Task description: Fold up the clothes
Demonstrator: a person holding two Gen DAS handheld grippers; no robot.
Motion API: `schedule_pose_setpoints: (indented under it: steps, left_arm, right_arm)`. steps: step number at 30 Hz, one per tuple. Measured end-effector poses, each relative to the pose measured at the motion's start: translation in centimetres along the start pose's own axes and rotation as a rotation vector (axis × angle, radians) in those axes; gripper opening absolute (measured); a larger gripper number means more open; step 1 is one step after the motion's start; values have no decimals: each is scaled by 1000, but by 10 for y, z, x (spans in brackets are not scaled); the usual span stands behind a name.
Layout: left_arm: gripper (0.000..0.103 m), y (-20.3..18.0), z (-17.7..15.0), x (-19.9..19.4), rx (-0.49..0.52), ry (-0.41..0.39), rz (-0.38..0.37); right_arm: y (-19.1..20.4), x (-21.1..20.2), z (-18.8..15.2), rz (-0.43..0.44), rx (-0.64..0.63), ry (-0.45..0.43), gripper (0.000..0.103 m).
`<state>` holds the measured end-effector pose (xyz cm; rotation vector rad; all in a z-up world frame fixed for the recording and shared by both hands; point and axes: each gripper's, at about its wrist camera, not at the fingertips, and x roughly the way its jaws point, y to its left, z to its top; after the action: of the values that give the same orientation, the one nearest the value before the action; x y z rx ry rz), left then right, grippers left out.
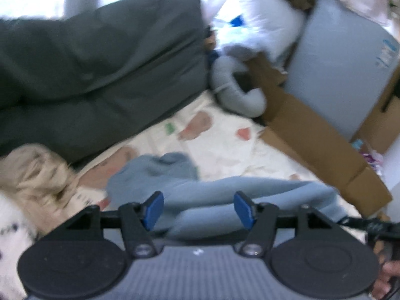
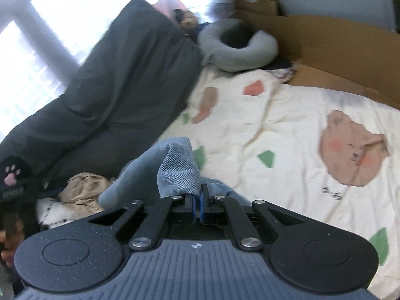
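Here, the right hand-held gripper (image 2: pixel 198 200) pinches soft, twill-woven blue denim (image 2: pixel 175 167).

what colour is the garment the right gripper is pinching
Light blue denim, its paler woven inside showing; clearest in the right wrist view.

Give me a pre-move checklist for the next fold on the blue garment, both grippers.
1. Right gripper pinching the blue garment: ok, cloth bunched between shut jaws.
2. Left gripper free: ok, jaws open over the garment, nothing pinched.
3. Bedsheet ahead bare for laying flat: ok.
4. Beige clothing apart from the garment: cannot tell, blurred.
5. Cardboard box out of the path: ok.
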<state>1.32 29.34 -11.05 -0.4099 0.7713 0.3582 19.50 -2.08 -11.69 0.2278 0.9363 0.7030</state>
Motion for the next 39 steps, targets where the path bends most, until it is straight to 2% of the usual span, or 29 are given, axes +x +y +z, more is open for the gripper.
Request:
schedule_pose_setpoints:
  steps: [7, 11, 15, 18, 22, 23, 24, 25, 27, 29, 30, 31, 36, 39]
  left_arm:
    - [67, 36, -26, 24, -74, 82, 119]
    - [72, 47, -44, 44, -72, 131, 160]
    - [73, 56, -65, 69, -76, 181, 205]
    - [85, 65, -79, 90, -87, 214, 241]
    - [90, 80, -97, 121, -81, 275, 255]
    - [90, 85, -105, 131, -86, 309, 253]
    - [88, 90, -112, 139, -116, 335, 247]
    - [82, 96, -118, 144, -156, 356, 238]
    - [61, 100, -128, 151, -223, 381, 206]
    - [18, 98, -134, 158, -258, 415, 188]
    - [6, 94, -136, 160, -261, 436, 185]
    - [0, 90, -137, 161, -255, 446, 186]
    - [0, 60, -121, 139, -164, 416, 192]
    - [0, 43, -102, 116, -117, 379, 172]
  right_arm:
    - [-34, 3, 8, -76, 57, 3, 1]
    - [-55, 11, 7, -131, 93, 5, 1]
    - [-81, 23, 2, -179, 137, 19, 1]
    - [-99, 35, -2, -215, 162, 39, 1]
    - [-119, 54, -7, -242, 185, 110, 1]
    - [-122, 58, -9, -240, 184, 144, 1]
    - [-126, 66, -12, -219, 178, 218, 1]
    - [-126, 68, -13, -226, 140, 270, 2]
    - [-126, 62, -9, -253, 88, 311, 2]
    - [-130, 52, -1, -274, 69, 341, 4]
    - [-131, 45, 5, -274, 55, 336, 4]
    - [-132, 37, 11, -275, 41, 332, 4]
    - [-136, 5, 35, -260, 0, 291, 8]
    - [-142, -14, 41, -237, 46, 254, 21]
